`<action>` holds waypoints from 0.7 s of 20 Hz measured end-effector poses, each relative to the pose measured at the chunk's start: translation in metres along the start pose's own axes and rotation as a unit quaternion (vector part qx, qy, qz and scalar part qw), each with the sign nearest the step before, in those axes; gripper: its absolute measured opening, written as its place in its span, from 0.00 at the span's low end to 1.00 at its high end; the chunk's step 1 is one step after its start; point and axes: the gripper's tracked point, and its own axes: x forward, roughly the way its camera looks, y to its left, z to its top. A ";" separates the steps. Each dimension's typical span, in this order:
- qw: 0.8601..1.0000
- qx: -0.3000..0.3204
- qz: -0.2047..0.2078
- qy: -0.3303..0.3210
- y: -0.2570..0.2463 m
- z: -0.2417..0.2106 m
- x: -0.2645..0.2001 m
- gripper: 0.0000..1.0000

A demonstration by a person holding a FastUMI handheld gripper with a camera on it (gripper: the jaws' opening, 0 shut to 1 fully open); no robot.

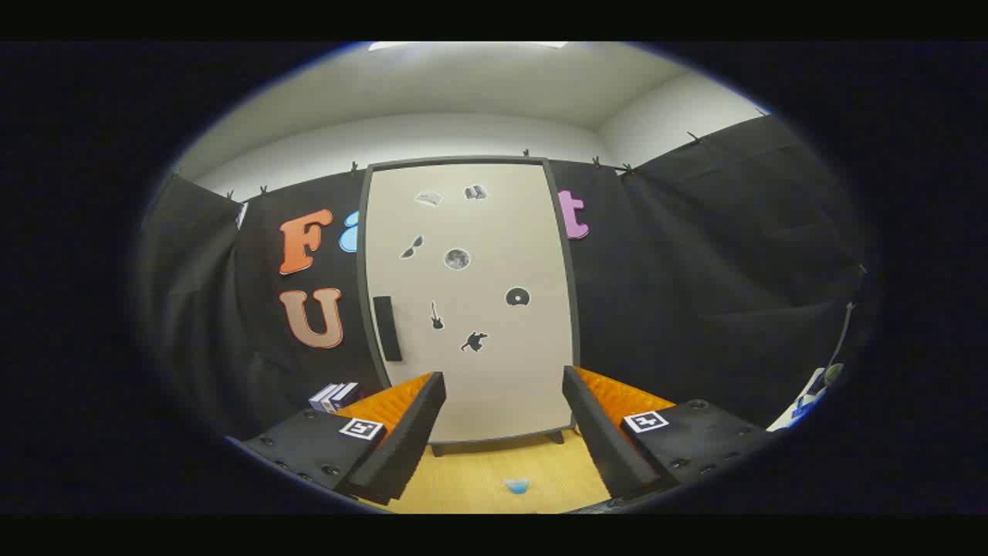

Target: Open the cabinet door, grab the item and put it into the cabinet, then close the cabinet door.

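1. The tall cream cabinet [471, 309] with a dark frame stands shut ahead, its black bar handle [387, 328] near its left edge.
2. The gripper [503, 421] gapes wide, holding nothing.
3. A small blue item [516, 485] lies on the wooden table [471, 471] between the fingers.

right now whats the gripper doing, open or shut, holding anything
gripper: open, fingers spread and holding nothing, aimed at the closed cream cabinet door with its black handle.

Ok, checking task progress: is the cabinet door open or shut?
Shut. The cabinet door sits flat in its dark frame, handle untouched; the gripper is open, short of it.
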 end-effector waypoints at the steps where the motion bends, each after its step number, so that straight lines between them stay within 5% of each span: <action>1: 1.000 0.000 -0.001 0.001 0.000 -0.001 0.000 0.98; 14: 1.000 -0.001 -0.001 0.010 0.001 -0.004 0.000 0.98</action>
